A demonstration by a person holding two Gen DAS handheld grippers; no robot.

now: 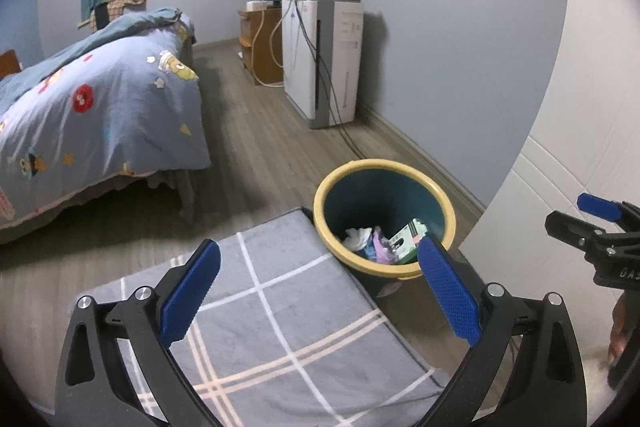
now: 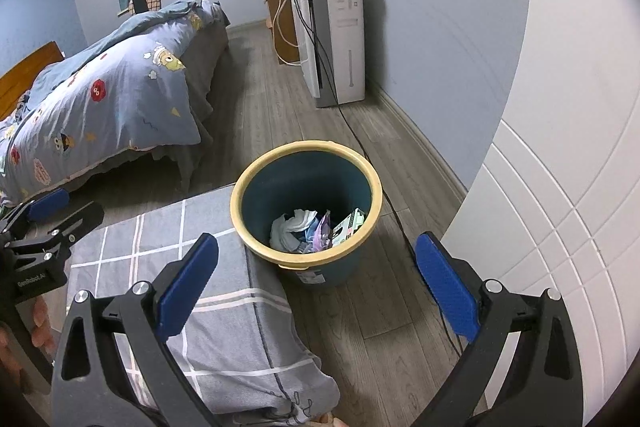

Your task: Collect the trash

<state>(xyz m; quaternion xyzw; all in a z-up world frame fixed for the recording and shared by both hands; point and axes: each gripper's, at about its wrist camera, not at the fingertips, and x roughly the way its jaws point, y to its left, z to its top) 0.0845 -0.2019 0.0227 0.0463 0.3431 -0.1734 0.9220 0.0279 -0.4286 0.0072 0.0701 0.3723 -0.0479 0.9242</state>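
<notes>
- Grey wood-plank floor [image 2: 360,323] runs through a blue-walled bedroom; a bed under a blue cartoon-print duvet [image 1: 100,107] stands at the left, and a white appliance with a router on top [image 1: 332,55] stands against the far wall.
- Round teal waste bin with a yellow rim [image 2: 306,203] stands on the floor, touching the corner of a grey checked cushion [image 1: 280,327]; crumpled white tissue, purple wrappers and a green-and-white carton [image 2: 348,225] lie inside it.
- Left gripper [image 1: 320,291] is spread wide and empty above the cushion; right gripper [image 2: 316,291] is likewise wide and empty near the bin.
- Only the right wrist view shows the bin's outer wall with its label, and a black cable [image 2: 400,227] passing beside it.
</notes>
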